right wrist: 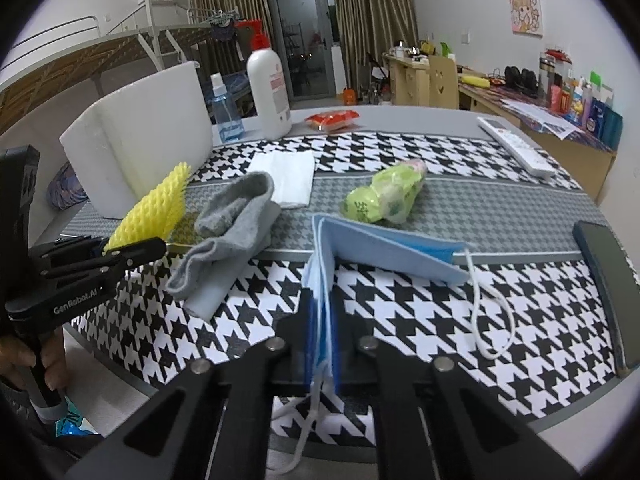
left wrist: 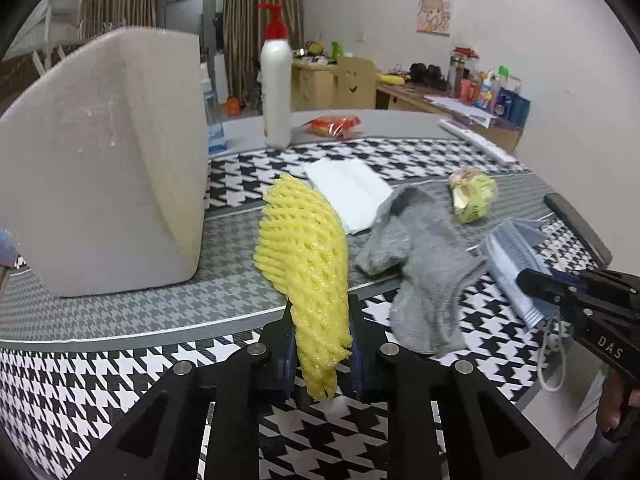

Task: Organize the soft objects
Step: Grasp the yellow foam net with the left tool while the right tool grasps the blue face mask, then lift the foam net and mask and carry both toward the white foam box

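My left gripper (left wrist: 320, 312) is shut on the lower end of a yellow foam fruit net (left wrist: 304, 248), which stands up between the pads; the right wrist view shows the net (right wrist: 156, 208) sticking out of that gripper (right wrist: 148, 248). The right gripper (right wrist: 322, 320) is shut on the edge of a blue face mask (right wrist: 380, 248), its white ear loop trailing on the cloth. A grey sock (left wrist: 420, 260) lies crumpled between the two grippers. A green wrapped packet (right wrist: 380, 196) and a folded white tissue (right wrist: 288, 176) lie further back.
A white foam box (left wrist: 100, 160) stands at the left on the houndstooth tablecloth (right wrist: 400, 320). Behind are a white pump bottle (right wrist: 268, 92), a blue spray bottle (right wrist: 226, 112), a red snack packet (right wrist: 332, 118) and a white remote (right wrist: 516, 144). A dark flat device (right wrist: 604, 280) lies at the right edge.
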`<action>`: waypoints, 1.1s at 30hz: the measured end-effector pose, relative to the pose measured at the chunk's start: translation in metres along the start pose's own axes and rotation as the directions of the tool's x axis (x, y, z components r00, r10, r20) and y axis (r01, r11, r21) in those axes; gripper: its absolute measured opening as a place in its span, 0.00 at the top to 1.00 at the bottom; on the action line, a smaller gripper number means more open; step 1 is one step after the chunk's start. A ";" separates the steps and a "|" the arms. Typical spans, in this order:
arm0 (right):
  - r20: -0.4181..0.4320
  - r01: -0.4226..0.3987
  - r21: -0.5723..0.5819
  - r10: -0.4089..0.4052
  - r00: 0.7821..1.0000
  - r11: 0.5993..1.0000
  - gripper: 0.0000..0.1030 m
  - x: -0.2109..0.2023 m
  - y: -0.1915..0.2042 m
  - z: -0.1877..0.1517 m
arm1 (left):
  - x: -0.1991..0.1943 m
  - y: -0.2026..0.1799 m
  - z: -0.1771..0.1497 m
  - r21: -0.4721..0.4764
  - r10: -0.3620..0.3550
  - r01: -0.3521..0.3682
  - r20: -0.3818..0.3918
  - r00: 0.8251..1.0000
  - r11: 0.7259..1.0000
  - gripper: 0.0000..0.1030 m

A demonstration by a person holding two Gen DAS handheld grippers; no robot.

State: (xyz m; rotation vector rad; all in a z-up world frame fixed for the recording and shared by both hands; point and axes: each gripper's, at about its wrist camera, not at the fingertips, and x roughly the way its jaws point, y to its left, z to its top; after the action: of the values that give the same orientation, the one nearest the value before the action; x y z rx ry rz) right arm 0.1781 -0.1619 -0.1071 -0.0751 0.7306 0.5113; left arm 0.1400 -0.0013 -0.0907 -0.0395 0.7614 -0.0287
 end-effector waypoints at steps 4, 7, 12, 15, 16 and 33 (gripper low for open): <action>0.025 0.007 0.000 -0.007 1.000 1.000 0.91 -0.009 0.002 0.002 | -0.007 -0.004 0.000 0.010 0.001 -0.001 0.018 1.000 1.000 0.78; 0.048 0.010 0.000 -0.010 0.999 1.000 0.91 -0.017 0.004 0.003 | -0.014 -0.005 0.000 0.010 -0.005 0.005 0.038 0.999 1.000 0.78; 0.076 0.016 -0.002 -0.016 0.997 1.000 0.91 -0.029 0.008 0.003 | -0.027 -0.006 -0.001 0.013 -0.007 0.006 0.075 0.997 1.000 0.78; 0.094 0.017 -0.002 -0.016 0.995 1.000 0.91 -0.035 0.011 0.005 | -0.033 -0.005 -0.001 0.010 -0.005 0.004 0.093 0.996 1.000 0.78; 0.099 0.018 -0.002 -0.018 0.995 1.000 0.91 -0.036 0.012 0.005 | -0.034 -0.004 -0.002 0.010 -0.004 0.003 0.098 0.995 1.000 0.78; 0.183 0.045 -0.011 -0.043 0.982 0.999 0.91 -0.061 0.028 0.018 | -0.063 0.000 0.000 0.023 0.010 -0.014 0.176 0.984 1.000 0.78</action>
State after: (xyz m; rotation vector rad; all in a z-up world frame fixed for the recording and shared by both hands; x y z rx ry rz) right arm 0.1370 -0.1586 -0.0507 -0.0577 0.5444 0.4748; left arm 0.0942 0.0007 -0.0478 -0.0143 0.5849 -0.0226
